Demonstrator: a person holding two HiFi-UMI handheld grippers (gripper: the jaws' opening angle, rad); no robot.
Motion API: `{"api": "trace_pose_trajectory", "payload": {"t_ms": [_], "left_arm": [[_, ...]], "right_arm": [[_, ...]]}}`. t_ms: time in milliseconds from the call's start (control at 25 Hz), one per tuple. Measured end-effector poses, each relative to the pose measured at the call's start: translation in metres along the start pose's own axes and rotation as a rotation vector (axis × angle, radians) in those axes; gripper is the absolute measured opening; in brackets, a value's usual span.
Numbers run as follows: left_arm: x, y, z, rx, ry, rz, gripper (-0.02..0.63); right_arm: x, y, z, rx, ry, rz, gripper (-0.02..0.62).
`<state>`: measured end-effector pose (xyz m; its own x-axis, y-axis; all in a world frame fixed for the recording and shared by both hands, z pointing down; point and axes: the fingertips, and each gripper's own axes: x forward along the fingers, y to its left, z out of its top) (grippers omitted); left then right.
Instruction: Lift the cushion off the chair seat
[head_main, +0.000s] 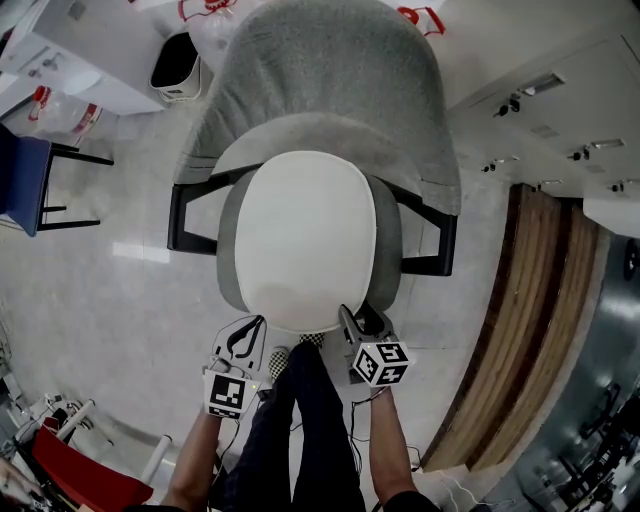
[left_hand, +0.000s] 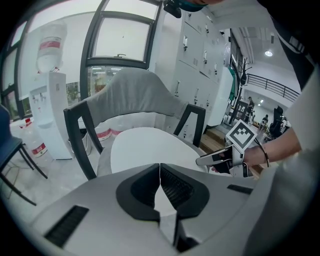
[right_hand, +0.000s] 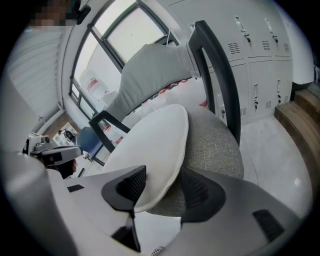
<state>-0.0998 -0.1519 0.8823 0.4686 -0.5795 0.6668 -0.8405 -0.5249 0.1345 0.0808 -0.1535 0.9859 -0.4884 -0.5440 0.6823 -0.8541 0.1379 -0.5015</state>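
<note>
Head view: cushion (head_main: 305, 240) rests on chair (head_main: 330, 70).

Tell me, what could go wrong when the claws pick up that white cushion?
The right claw is open around the edge of the cushion and, it seems, the gray seat below, so it might pinch the seat too. The left claw is shut, short of the cushion. Lifted by one corner only, the cushion could sag or slip out.

Smooth matt white cushion (head_main: 305, 235), coarse grey woven cloth chair seat (right_hand: 212, 145), glossy pale floor (head_main: 100, 300)
</note>
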Motion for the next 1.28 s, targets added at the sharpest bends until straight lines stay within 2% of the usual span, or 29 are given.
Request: {"api": "trace_pose_trajectory", "payload": {"t_ms": [440,480,560,760,960,1120,1280], "left_arm": [[0.0,0.008,-0.004,-0.009,0.005,0.006,0.018],[-0.001,0.009,-0.005,-0.009,0.005,0.006,0.018],[-0.001,0.01,-0.006,-0.01,0.006,0.007,0.018],[-0.005,0.014,-0.008,-0.013,0.004,0.015,0.018],[-0.012,0.017,-0.006,-0.015,-0.004,0.022,0.018],[-0.017,0.019,0.004,-0.016,-0.064,0.031,0.018],[-0.028,0.019,0.013,-0.007,-0.042,0.031,0.018]], "right_arm": [[0.004,-0.002,-0.001,-0.055,0.011,-0.042,0.209],[0.004,-0.003,-0.001,-0.069,0.008,-0.056,0.201],[0.003,-0.005,0.001,-0.098,-0.001,-0.092,0.12],[0.003,-0.005,0.004,-0.134,-0.013,-0.137,0.066],[-0.001,0.001,0.008,-0.163,-0.02,-0.142,0.043],[-0.008,0.006,0.012,-0.153,-0.037,-0.138,0.04],[-0.018,0.017,0.024,-0.159,-0.072,-0.127,0.038]]}}
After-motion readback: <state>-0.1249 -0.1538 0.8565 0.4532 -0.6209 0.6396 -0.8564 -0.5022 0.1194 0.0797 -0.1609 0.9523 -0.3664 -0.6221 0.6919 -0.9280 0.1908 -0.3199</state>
